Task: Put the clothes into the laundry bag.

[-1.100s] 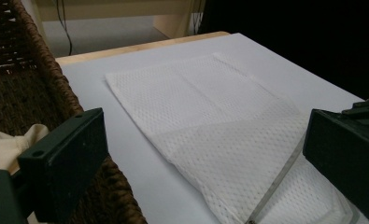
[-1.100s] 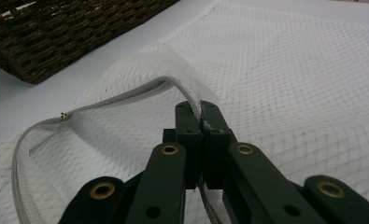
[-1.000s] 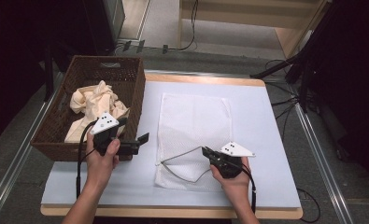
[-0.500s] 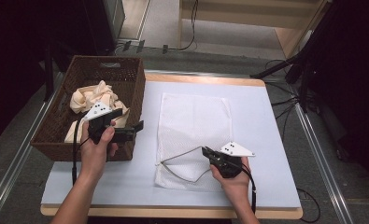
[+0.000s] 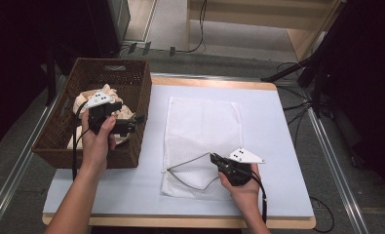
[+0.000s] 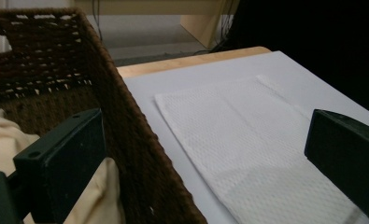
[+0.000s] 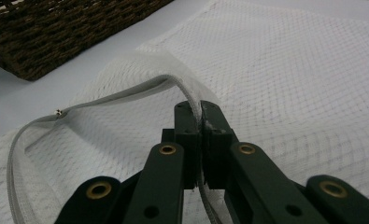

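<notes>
The white mesh laundry bag [image 5: 202, 131] lies flat in the middle of the worktop [image 5: 278, 161]. The right claw [image 7: 202, 122] pinches its zipper edge at 6 o'clock and holds the mouth open. The left claw [image 5: 140, 118] is spread wide with nothing in it, over the wicker basket [image 5: 58, 141] at 9 o'clock. The cream cloth [image 6: 4, 140] is not picked up yet; I think it goes in the bag.

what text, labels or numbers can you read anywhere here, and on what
None: no readable word, label, brand or number.
Mesh laundry bag: plain white netting, no tag legible.
Wicker basket: no label.
Grey plates on the left gripper and right gripper: small dark dots, no writing.
</notes>
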`<action>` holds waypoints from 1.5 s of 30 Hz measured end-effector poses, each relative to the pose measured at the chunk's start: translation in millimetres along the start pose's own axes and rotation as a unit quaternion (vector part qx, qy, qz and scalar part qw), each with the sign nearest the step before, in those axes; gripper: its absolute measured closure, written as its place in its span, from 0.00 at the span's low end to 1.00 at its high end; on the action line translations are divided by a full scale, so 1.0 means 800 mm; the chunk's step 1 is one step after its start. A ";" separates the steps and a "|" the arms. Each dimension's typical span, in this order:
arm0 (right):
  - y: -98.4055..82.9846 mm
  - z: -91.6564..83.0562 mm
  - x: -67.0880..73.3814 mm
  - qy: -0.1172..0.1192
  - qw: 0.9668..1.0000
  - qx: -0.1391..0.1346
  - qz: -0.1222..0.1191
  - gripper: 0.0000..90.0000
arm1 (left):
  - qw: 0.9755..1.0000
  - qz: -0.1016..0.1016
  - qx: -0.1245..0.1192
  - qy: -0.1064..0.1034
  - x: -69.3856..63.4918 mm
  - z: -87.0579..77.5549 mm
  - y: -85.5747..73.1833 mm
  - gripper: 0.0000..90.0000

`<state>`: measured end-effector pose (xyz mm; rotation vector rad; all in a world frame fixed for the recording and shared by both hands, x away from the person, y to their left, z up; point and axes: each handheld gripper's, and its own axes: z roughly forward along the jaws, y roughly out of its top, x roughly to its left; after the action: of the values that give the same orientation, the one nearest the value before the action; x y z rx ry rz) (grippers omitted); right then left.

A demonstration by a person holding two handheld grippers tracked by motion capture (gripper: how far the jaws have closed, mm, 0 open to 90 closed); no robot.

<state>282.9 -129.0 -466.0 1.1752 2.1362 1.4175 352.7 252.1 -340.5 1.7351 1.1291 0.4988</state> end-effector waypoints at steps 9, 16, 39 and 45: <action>0.000 -0.003 -0.003 0.000 1.000 -0.001 -0.001 0.97 | 0.998 -0.010 0.013 0.065 0.035 0.032 0.003 0.00; 0.000 -0.003 -0.003 0.001 1.000 -0.001 -0.002 0.96 | 0.993 -0.045 0.073 0.086 0.077 0.061 0.000 0.00; -0.003 -0.006 -0.006 0.001 1.000 0.001 -0.001 0.96 | 0.947 -0.140 0.243 0.156 0.189 0.081 -0.031 0.00; -0.003 -0.008 -0.005 0.002 1.000 0.002 -0.002 0.96 | 0.920 -0.143 0.335 0.142 0.184 0.096 -0.043 0.00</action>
<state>280.0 -136.1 -466.3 1.1708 2.1431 1.4154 465.1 343.7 -428.4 2.0527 1.8920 0.1842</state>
